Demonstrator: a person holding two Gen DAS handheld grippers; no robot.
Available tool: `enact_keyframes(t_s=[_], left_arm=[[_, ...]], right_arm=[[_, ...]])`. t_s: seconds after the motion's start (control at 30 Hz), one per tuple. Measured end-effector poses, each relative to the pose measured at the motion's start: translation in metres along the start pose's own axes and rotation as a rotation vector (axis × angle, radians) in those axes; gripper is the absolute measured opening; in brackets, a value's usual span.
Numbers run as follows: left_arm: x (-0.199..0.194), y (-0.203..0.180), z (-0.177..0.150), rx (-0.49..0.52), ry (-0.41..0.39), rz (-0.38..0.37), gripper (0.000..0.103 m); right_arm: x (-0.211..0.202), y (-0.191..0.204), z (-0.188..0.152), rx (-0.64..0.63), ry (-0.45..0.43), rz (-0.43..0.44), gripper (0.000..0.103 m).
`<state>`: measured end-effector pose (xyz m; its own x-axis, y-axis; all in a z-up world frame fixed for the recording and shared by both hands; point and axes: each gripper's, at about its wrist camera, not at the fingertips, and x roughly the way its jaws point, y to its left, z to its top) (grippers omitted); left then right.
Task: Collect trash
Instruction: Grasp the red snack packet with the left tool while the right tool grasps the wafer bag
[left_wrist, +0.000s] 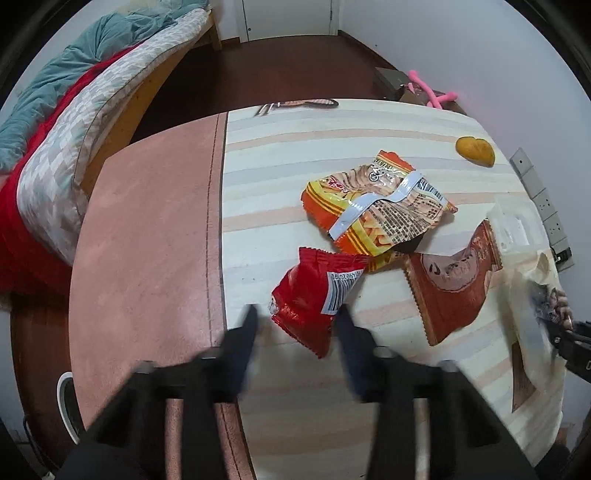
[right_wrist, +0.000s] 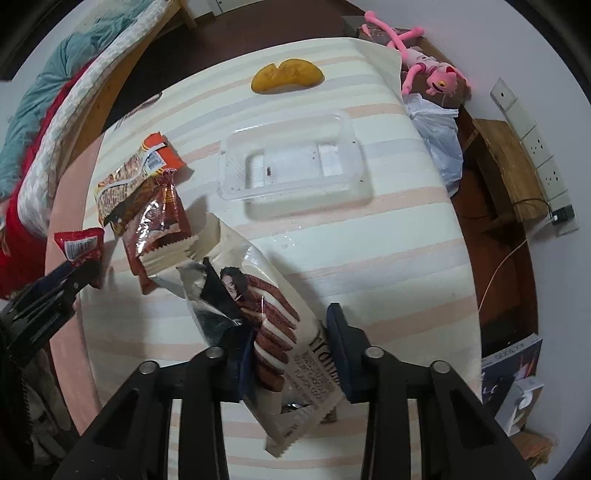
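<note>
left gripper (left_wrist: 297, 314): we hold it low over the tabletop's near edge, pointing forward and slightly down. Jaws released, spread wide, one finger on each side of the red wrapper's near end. We can't tell whether they touch it; fingers are motion-blurred.
right gripper (right_wrist: 291, 334): we hold it above the tabletop, angled down. Jaws clenched on the cream wrapper, gripping across its lower half.
cream wrapper (right_wrist: 258, 295): biscuit print, torn open at the top, silver lining showing. Held slantwise, upper end leaning toward the brown wrapper. Visible at the right edge of the left wrist view (left_wrist: 532, 317).
red wrapper (left_wrist: 314, 295): barcode label up, flat on the tabletop, just in front of the left gripper. Its far corner touches the orange wrapper.
orange wrapper (left_wrist: 373, 210): crumpled, white seal strip across it, mid-tabletop, overlapping the brown wrapper's far corner.
brown wrapper (left_wrist: 454, 288): flat, serrated edge, between the red wrapper and the cream wrapper.
tray (right_wrist: 295, 162): clear plastic, crumbs inside, sits beyond the cream wrapper, apart from the other trash.
peel (right_wrist: 288, 75): orange-yellow piece near the far edge, well apart from the wrappers.
tabletop (left_wrist: 280, 155): striped cloth on the right part, pink surface on the left (left_wrist: 147, 221).
surroundings: bed (left_wrist: 66, 129) to the left, pink toy (right_wrist: 424, 66) and white bag (right_wrist: 443, 144) off the far right corner.
</note>
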<state>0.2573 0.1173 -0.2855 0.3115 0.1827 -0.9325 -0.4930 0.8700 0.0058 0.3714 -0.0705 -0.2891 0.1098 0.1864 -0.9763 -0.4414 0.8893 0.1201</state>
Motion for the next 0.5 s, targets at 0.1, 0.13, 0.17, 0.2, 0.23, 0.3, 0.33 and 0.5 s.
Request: enact_keyframes(t_s=[0.1, 0.13, 0.17, 0.2, 0.23, 0.3, 0.33, 0.5], left_arm=[[-0.008, -0.001, -0.007, -0.011, -0.026, -0.006, 0.018], [-0.014, -0.002, -0.012, -0.009, -0.038, 0.003, 0.018], [-0.019, -0.001, -0.016, -0.011, -0.046, 0.005, 0.017], [-0.022, 0.000, -0.018, -0.013, -0.053, 0.006, 0.017], [-0.030, 0.002, -0.024, -0.020, -0.070, 0.018, 0.017], [-0.045, 0.008, -0.030, -0.041, -0.101, 0.031, 0.017], [-0.051, 0.011, -0.033, -0.053, -0.111, 0.034, 0.017], [-0.091, 0.032, -0.051, -0.101, -0.171, 0.057, 0.017]], right_arm=[[-0.002, 0.005, -0.003, 0.009, -0.001, 0.019, 0.020], [-0.002, 0.006, -0.003, 0.009, -0.006, 0.026, 0.020], [-0.004, 0.007, -0.006, 0.008, -0.010, 0.033, 0.019], [-0.006, 0.008, -0.007, 0.013, -0.015, 0.045, 0.018], [-0.008, 0.009, -0.009, 0.016, -0.020, 0.053, 0.017], [-0.017, 0.011, -0.012, 0.019, -0.040, 0.064, 0.017], [-0.022, 0.013, -0.014, 0.020, -0.049, 0.070, 0.017], [-0.050, 0.034, -0.027, 0.003, -0.089, 0.118, 0.017]])
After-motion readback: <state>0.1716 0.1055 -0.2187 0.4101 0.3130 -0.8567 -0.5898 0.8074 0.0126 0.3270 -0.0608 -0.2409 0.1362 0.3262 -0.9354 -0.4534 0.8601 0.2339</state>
